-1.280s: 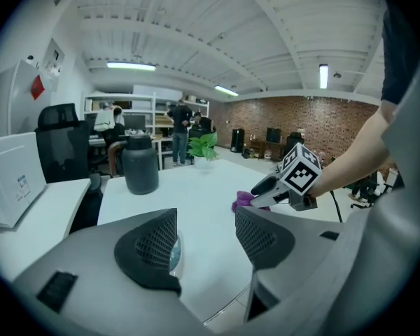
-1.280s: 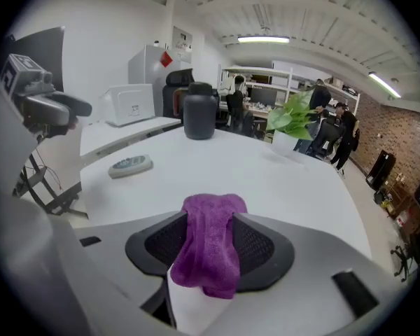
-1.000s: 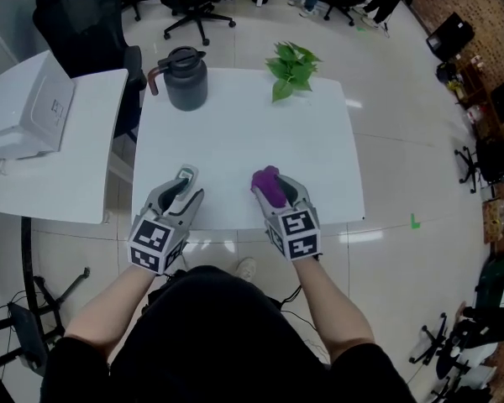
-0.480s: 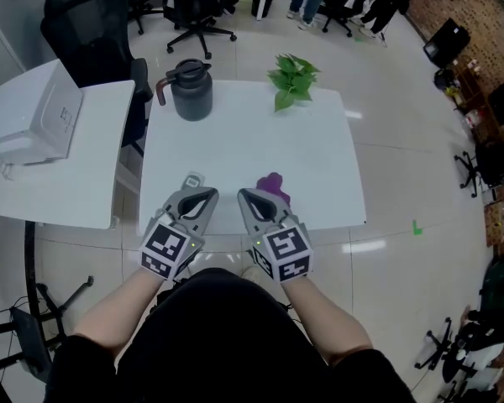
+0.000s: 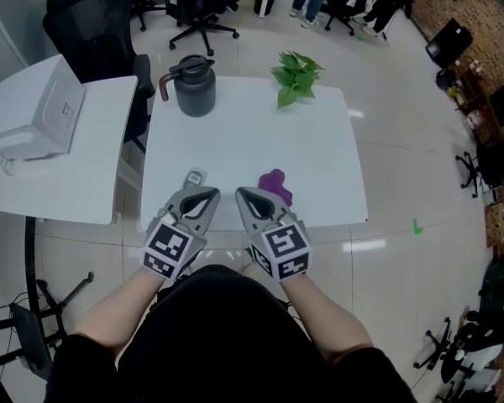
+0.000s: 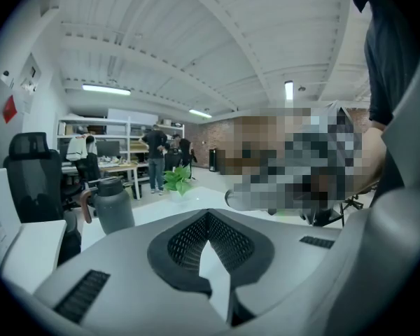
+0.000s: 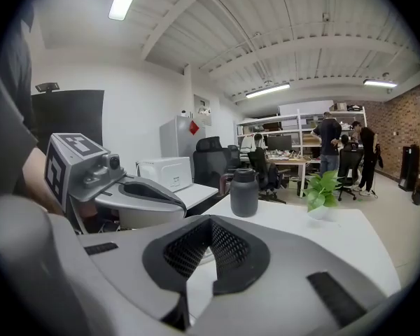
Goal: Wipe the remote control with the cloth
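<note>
We hold both grippers side by side over the near edge of the white table. The left gripper has its jaws pressed together on nothing, and the right gripper is likewise closed and empty. The remote control lies just beyond the left gripper, and the crumpled purple cloth just beyond the right. At the far edge stand a lidded grey jug, its contents hidden, and a potted green plant.

The head view looks steeply down from above onto the white rectangular table, the left gripper and the right gripper. Each gripper view sits close behind its own jaws, facing almost level across the table. All share the dark grey lidded jug and green leafy potted plant.
</note>
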